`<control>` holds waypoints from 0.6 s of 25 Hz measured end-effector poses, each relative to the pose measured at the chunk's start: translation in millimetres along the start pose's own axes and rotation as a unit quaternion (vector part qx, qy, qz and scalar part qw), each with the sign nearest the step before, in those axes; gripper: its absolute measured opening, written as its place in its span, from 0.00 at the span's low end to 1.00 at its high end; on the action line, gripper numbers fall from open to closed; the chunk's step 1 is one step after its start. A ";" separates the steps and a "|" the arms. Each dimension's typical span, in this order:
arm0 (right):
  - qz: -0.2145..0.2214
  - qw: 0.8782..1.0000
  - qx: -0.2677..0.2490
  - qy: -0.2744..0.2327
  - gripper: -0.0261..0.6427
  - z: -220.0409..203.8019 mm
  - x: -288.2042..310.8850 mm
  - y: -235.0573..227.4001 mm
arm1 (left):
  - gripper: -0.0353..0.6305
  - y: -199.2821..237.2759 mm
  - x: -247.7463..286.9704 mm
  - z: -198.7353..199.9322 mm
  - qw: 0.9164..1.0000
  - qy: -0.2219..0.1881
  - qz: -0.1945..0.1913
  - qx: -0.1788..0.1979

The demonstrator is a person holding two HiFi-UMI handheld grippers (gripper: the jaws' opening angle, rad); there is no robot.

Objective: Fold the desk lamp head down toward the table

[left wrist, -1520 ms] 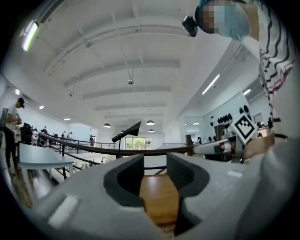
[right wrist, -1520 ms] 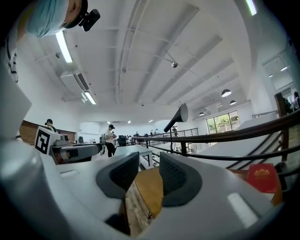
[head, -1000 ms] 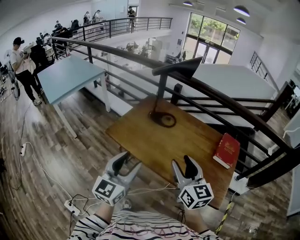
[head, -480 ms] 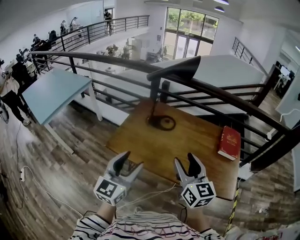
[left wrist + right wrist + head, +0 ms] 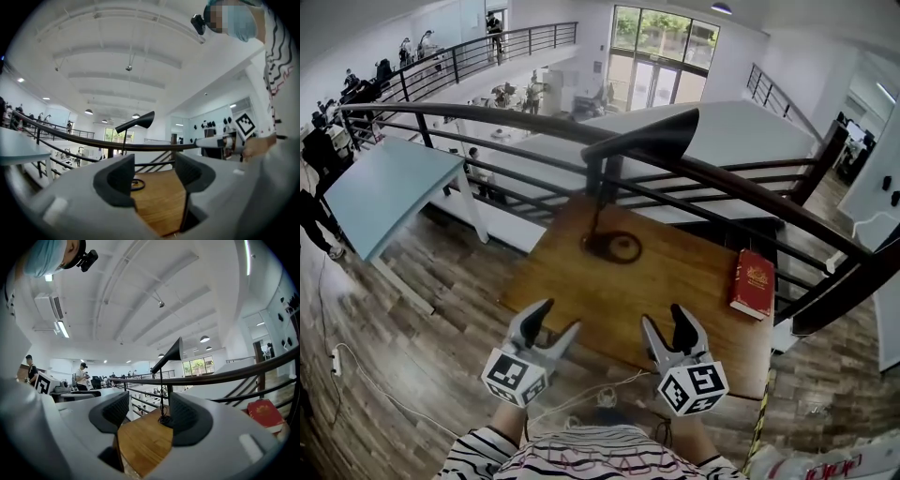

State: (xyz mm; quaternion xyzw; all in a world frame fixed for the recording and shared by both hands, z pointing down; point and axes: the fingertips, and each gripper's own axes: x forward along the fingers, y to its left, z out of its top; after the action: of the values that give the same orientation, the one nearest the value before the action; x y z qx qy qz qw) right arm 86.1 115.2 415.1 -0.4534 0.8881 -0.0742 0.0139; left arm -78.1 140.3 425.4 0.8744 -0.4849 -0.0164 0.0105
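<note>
In the last second I have come in on the bench (image 5: 581, 281). My two grippers were hanging over the floor short of its near edge, and now their tips reach over that edge.

My left gripper (image 5: 555, 319) has its jaws apart, a little wider than they were, and nothing is between them but a view of bare wood. My right gripper (image 5: 666, 319) is opening its jaws at this moment, and they are empty too. Both point level across the bench.

The lamp head (image 5: 645, 138) has not changed. It sits high on its thin stem, roughly level, up by the line of the railing (image 5: 487, 114). The round lamp base (image 5: 614, 247) stands on the far part of the bench, well apart from both grippers. A red book (image 5: 753, 281) lies near the right edge, out of my way.

I judge that the fold has not begun and this is only the approach. The widening jaws look like getting ready to take hold. I think I must next reach across and up to the head, perhaps steadying the base with my other gripper so the lamp does not tip.
</note>
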 end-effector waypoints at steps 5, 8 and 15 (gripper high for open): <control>0.010 1.000 -0.005 -0.001 0.44 7.4 34.8 -26.1 | 0.45 17.6 35.5 1.7 1.000 -0.002 0.006 -0.002; 0.018 1.000 -0.011 -0.003 0.44 16.3 60.1 -44.2 | 0.45 34.0 59.6 4.8 1.000 -0.008 0.015 -0.004; 0.047 0.998 -0.036 -0.014 0.44 40.6 105.1 -90.4 | 0.45 51.6 123.7 4.3 0.999 -0.014 0.033 -0.001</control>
State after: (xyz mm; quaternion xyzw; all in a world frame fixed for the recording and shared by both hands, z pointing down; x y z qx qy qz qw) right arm 100.6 -26.8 392.4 -0.4126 0.9101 -0.0348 0.0136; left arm -56.5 8.1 420.5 0.8576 -0.5135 -0.0284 0.0049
